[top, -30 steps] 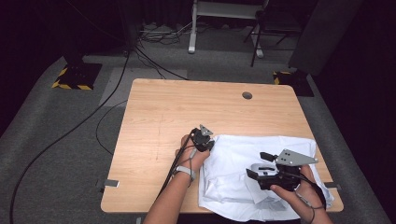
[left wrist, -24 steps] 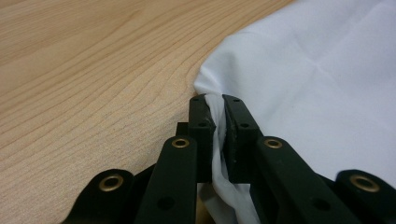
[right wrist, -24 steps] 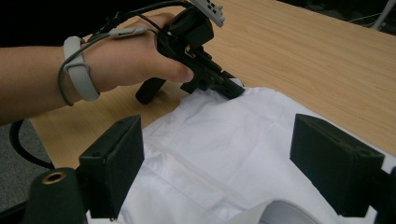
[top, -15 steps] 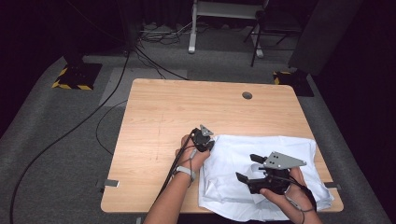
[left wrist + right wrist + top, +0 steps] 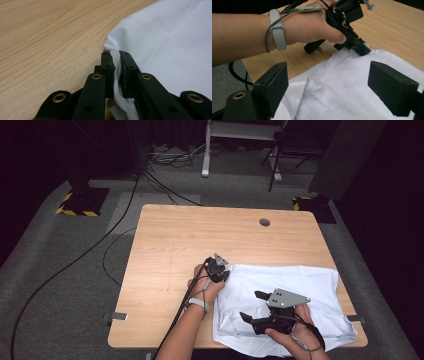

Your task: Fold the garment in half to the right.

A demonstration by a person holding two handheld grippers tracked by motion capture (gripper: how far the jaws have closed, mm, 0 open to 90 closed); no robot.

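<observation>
A white shirt [image 5: 305,287] lies spread on the near right part of the wooden table [image 5: 200,240]. At the shirt's left edge my left gripper [image 5: 222,272] is shut on a pinch of the white fabric [image 5: 115,62], its jaws [image 5: 116,53] low on the tabletop. My right gripper [image 5: 250,306] hovers over the shirt's near left part, jaws wide open and pointing left with nothing between them. In the right gripper view the open jaws [image 5: 328,71] frame a folded seam of the shirt [image 5: 332,97], with the left hand and its gripper [image 5: 359,47] beyond.
A round cable hole [image 5: 264,222] sits near the table's far right. The shirt's near edge hangs over the table's front edge. Cables [image 5: 125,235] run over the grey floor at left, and a metal stand [image 5: 235,135] is behind the table.
My right gripper has moved left across the shirt, toward the left hand, still open. The left gripper has kept its pinch on the shirt's edge without moving.
</observation>
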